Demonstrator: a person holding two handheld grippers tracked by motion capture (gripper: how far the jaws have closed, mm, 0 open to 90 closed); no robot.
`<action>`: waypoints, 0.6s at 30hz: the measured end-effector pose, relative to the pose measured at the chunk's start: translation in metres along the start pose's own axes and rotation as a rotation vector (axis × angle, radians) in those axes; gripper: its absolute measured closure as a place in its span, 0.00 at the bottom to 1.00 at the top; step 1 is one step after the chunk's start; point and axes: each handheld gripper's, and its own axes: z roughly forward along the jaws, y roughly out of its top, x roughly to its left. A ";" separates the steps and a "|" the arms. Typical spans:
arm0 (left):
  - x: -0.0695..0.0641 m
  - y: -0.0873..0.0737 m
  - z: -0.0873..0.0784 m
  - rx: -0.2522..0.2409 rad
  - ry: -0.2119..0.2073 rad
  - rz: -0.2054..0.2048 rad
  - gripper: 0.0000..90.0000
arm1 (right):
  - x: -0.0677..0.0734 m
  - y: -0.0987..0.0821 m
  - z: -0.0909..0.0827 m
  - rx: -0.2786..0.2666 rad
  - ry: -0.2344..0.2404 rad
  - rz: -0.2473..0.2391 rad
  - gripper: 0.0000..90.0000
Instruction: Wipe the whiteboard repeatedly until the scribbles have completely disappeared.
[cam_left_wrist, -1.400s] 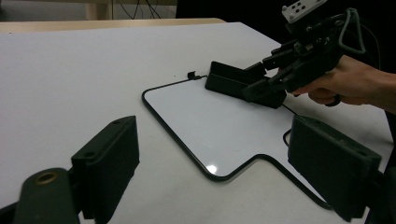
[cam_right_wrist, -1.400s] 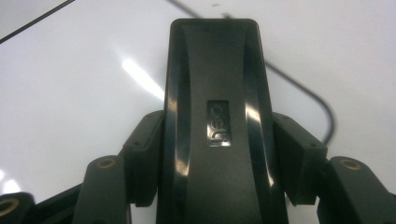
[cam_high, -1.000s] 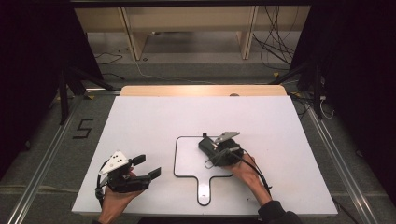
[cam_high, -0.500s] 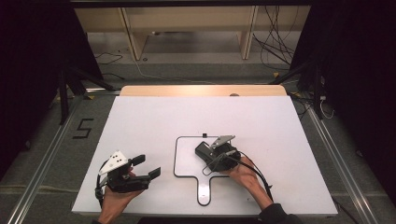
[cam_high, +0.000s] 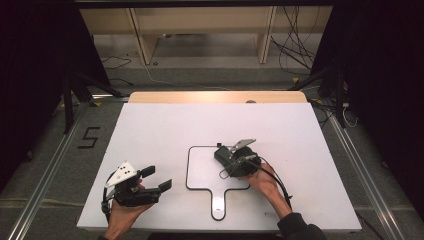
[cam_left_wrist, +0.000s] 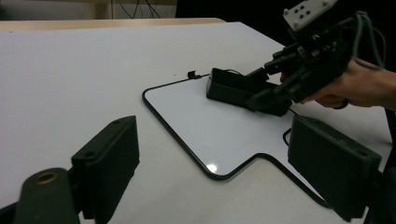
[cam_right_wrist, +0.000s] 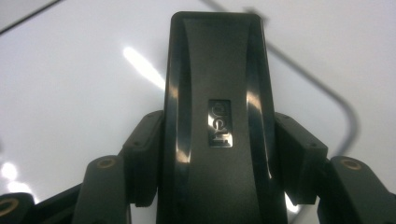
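A black Dell power adapter (cam_right_wrist: 217, 70) lies on a white board with a thin black rim (cam_high: 200, 172) in the middle of the table. My right gripper (cam_high: 227, 156) is shut on the adapter (cam_high: 222, 154), its pads (cam_right_wrist: 147, 137) pressed against both long sides. In the left gripper view the adapter (cam_left_wrist: 231, 87) sits near the board's (cam_left_wrist: 187, 116) far edge, with the right gripper (cam_left_wrist: 266, 86) clamped on it from the right. My left gripper (cam_high: 159, 179) rests open near the table's front left, with nothing between its fingers (cam_left_wrist: 109, 156).
The board's handle (cam_high: 218, 204) points toward the table's front edge. A thin wire loop (cam_high: 226, 173) lies on the board beside the adapter. A small black clip (cam_left_wrist: 191, 74) sits at the board's far corner. A wooden strip (cam_high: 215, 96) runs along the table's back edge.
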 end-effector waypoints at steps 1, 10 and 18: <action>0.000 0.000 0.000 0.000 0.001 0.000 0.17 | 0.006 -0.001 -0.001 0.002 0.011 -0.024 0.46; 0.000 0.000 -0.001 -0.002 -0.001 0.003 0.17 | -0.034 -0.002 0.003 -0.017 -0.072 0.087 0.46; 0.000 0.000 -0.001 0.000 0.002 0.003 0.17 | -0.017 -0.003 -0.002 0.015 -0.050 0.036 0.46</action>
